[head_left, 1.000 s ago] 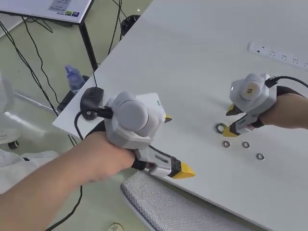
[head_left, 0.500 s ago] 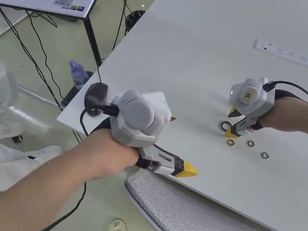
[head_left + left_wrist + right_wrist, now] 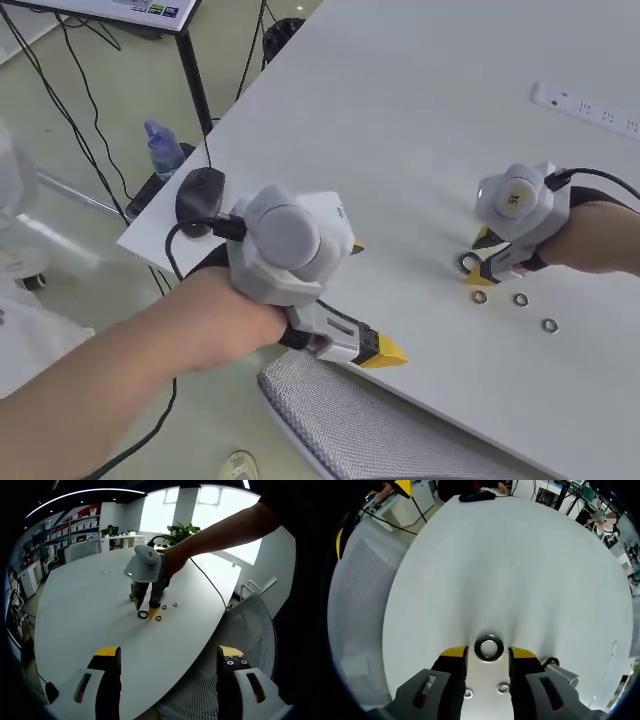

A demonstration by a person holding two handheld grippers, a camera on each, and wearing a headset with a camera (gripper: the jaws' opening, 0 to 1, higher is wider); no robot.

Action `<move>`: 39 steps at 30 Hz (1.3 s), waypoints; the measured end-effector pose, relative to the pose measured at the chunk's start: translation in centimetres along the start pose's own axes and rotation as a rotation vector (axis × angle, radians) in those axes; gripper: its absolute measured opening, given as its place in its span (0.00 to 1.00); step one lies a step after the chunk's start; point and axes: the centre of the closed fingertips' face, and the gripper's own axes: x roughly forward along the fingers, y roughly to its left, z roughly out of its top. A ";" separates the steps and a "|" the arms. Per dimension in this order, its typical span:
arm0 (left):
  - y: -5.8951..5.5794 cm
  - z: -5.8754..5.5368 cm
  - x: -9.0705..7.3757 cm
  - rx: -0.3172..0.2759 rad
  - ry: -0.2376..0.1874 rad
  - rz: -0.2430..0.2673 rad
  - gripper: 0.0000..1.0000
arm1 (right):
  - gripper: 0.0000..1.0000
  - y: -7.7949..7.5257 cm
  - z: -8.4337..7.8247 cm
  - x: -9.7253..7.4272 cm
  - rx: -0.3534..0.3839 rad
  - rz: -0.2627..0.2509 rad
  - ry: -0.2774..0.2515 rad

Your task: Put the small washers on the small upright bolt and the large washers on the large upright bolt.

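Observation:
A large steel washer [image 3: 488,647] lies flat on the white table [image 3: 400,130]. My right gripper [image 3: 488,653] is open, with a yellow-tipped jaw on each side of the washer and a small gap to each. The head view shows the same washer [image 3: 467,263] at the right gripper [image 3: 479,260], with three small washers [image 3: 521,299] just beyond. A threaded bolt [image 3: 559,671] stands beside the right jaw. My left gripper [image 3: 169,652] is open and holds nothing near the table's edge [image 3: 368,298]. It faces the right gripper [image 3: 150,605] and the large washer [image 3: 143,614].
A white power strip [image 3: 590,108] lies at the far right of the table. A grey mesh chair [image 3: 370,430] sits against the near table edge under the left gripper. On the floor to the left are a water bottle [image 3: 163,150] and cables.
The right gripper has edged a little closer over the large washer. The left gripper has hardly moved; the head camera has shifted slightly.

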 end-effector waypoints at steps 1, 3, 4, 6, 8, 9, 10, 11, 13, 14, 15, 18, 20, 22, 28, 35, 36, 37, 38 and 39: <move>0.0 0.0 0.0 -0.001 -0.001 0.000 0.78 | 0.32 0.0 0.0 0.0 0.002 0.000 0.002; 0.1 0.0 0.0 0.001 0.000 0.002 0.78 | 0.28 -0.1 0.0 0.0 0.006 -0.003 0.007; 0.1 0.0 0.0 0.002 0.001 0.002 0.78 | 0.26 -0.1 0.0 0.0 0.004 -0.003 0.008; 0.0 -0.1 0.0 0.001 0.004 0.000 0.77 | 0.25 0.0 0.1 0.1 -0.005 -0.007 0.020; 0.0 -0.2 0.0 0.001 0.003 0.001 0.77 | 0.25 0.1 0.1 0.1 -0.003 -0.013 0.031; 0.0 -0.2 0.0 0.000 0.004 0.002 0.77 | 0.25 0.1 0.1 0.1 -0.009 -0.013 0.041; 0.0 -0.2 0.0 0.000 0.004 0.002 0.77 | 0.24 0.0 0.1 0.1 -0.006 -0.012 0.049; -0.1 -0.2 0.0 0.001 0.003 0.001 0.77 | 0.24 0.0 0.1 0.1 -0.011 -0.012 0.062; -0.2 -0.1 0.0 0.001 0.001 -0.001 0.77 | 0.23 0.0 0.1 0.2 -0.021 -0.015 0.078; -0.3 0.0 0.0 0.004 -0.001 -0.002 0.76 | 0.23 0.0 0.1 0.2 -0.013 -0.016 0.083; -0.3 0.0 0.1 0.007 -0.005 -0.001 0.77 | 0.22 -0.2 -0.1 0.2 -0.012 -0.018 0.080; -0.1 0.2 0.0 0.001 -0.015 0.011 0.77 | 0.22 -0.4 -0.5 0.3 -0.004 -0.025 0.056; 0.0 0.3 -0.1 0.000 -0.017 0.012 0.77 | 0.21 -0.5 -0.4 0.2 0.033 -0.018 0.053; 0.0 0.3 -0.2 0.005 -0.014 0.012 0.77 | 0.21 -0.4 -0.3 0.2 0.023 -0.017 0.065; 0.1 0.2 -0.5 0.018 -0.008 0.011 0.77 | 0.21 -0.4 -0.2 0.0 0.045 -0.019 0.066; 0.0 0.2 -0.7 0.028 0.009 0.004 0.77 | 0.21 -0.5 -0.6 -0.8 0.088 -0.015 0.062; 0.0 0.4 -0.7 0.031 0.006 0.005 0.77 | 0.21 -0.5 -0.6 -1.0 0.092 -0.019 0.056; 0.0 0.4 -0.8 0.031 0.005 0.007 0.77 | 0.21 -0.6 -0.7 -1.2 0.094 -0.022 0.053; 0.1 0.6 -0.8 0.028 0.000 0.008 0.77 | 0.21 -0.6 -0.8 -1.5 0.097 -0.025 0.051; 0.1 0.6 -0.7 0.024 -0.003 0.008 0.77 | 0.21 -0.6 -0.9 -1.7 0.103 -0.025 0.051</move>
